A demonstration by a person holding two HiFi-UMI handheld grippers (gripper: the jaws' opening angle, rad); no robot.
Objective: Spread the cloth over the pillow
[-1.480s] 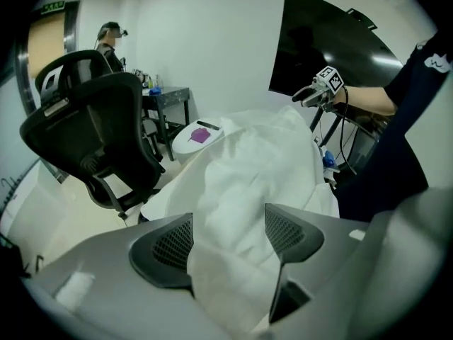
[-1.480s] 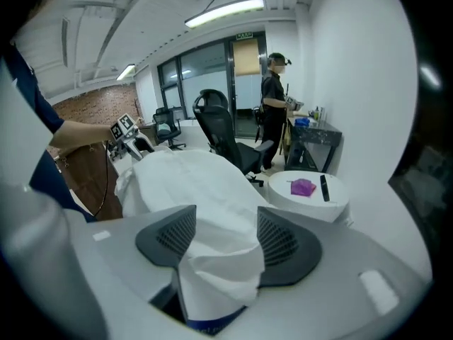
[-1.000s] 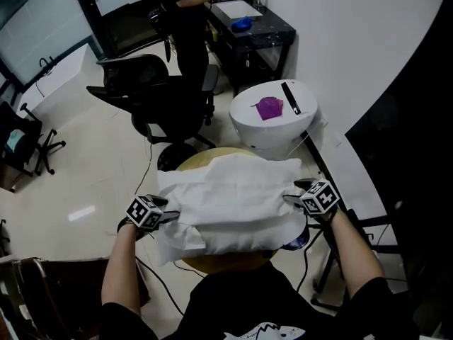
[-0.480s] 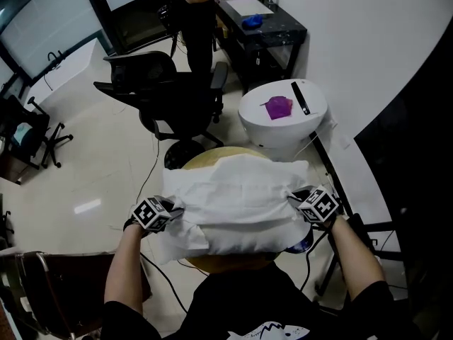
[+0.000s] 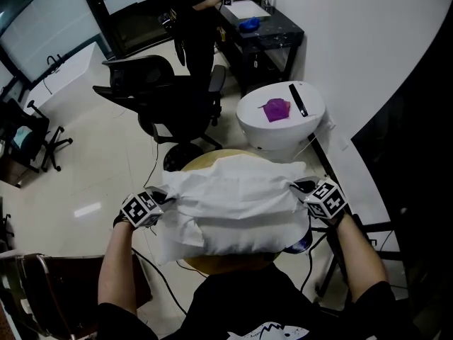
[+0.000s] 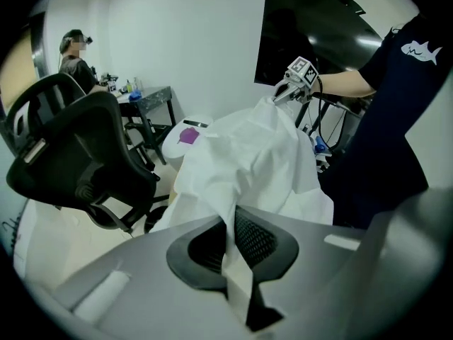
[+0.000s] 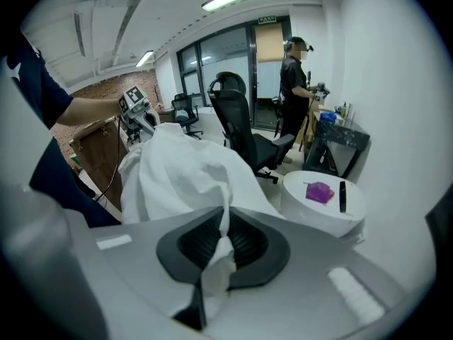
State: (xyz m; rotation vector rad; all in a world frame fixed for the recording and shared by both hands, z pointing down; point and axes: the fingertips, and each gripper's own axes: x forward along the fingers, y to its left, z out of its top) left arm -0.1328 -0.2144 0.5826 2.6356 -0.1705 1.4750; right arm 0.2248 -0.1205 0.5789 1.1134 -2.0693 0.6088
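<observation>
A white cloth [image 5: 233,193] lies bunched over the pillow [image 5: 237,243], whose near side shows as a white bulk on the round wooden table [image 5: 192,163]. My left gripper [image 5: 163,195] is shut on the cloth's left edge. Its jaws have just been closing, and a fold of cloth [image 6: 228,211] is pinched between them at the left gripper [image 6: 230,243]. My right gripper [image 5: 296,188] holds the right edge. Its jaws have also just been closing, with cloth [image 7: 177,176] squeezed between the pads of the right gripper [image 7: 223,239]. Both pinched edges are lifted off the pillow.
A round white stand [image 5: 279,129] beyond the table carries a purple object [image 5: 276,109] and a black stick [image 5: 298,99]. A black office chair [image 5: 159,94] stands at the far left. A person [image 5: 195,20] stands by a black desk [image 5: 262,30].
Both grippers went from open beside the cloth to shut on its side edges, then rose. The cloth's left and right edges now stand lifted and pulled outward.
</observation>
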